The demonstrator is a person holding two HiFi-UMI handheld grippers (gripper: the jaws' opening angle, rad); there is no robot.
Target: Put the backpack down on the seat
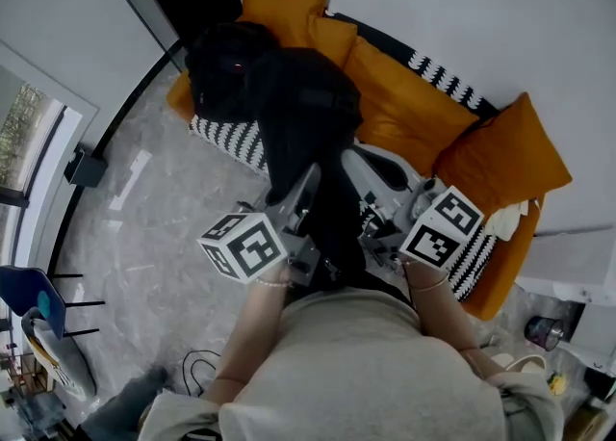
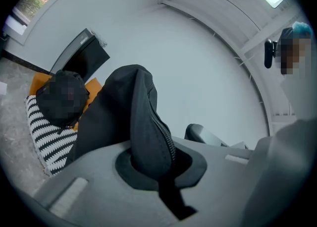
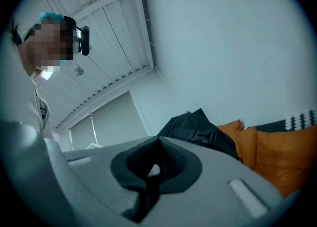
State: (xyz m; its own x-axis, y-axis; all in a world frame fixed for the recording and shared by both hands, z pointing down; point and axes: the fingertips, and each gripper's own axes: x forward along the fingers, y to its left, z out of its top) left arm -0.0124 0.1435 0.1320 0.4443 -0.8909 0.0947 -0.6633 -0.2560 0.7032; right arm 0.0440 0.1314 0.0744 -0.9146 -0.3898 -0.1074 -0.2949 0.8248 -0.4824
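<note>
I am seeing the backpack (image 1: 298, 116) hanging upright over the near edge of the seat (image 1: 414, 112). It is black fabric throughout. Whether its lower end is touching, I cannot tell. A fold with a zip (image 2: 167, 139) is standing pinched in the left gripper (image 2: 153, 164), and a mesh part (image 3: 171, 157) is sitting pinched in the right gripper (image 3: 153, 166). A buckle (image 3: 200, 134) is showing on one strap. The seat is lying just behind the backpack, carrying orange cushions (image 1: 500, 155) and a black-and-white striped cover (image 1: 231, 136).
</note>
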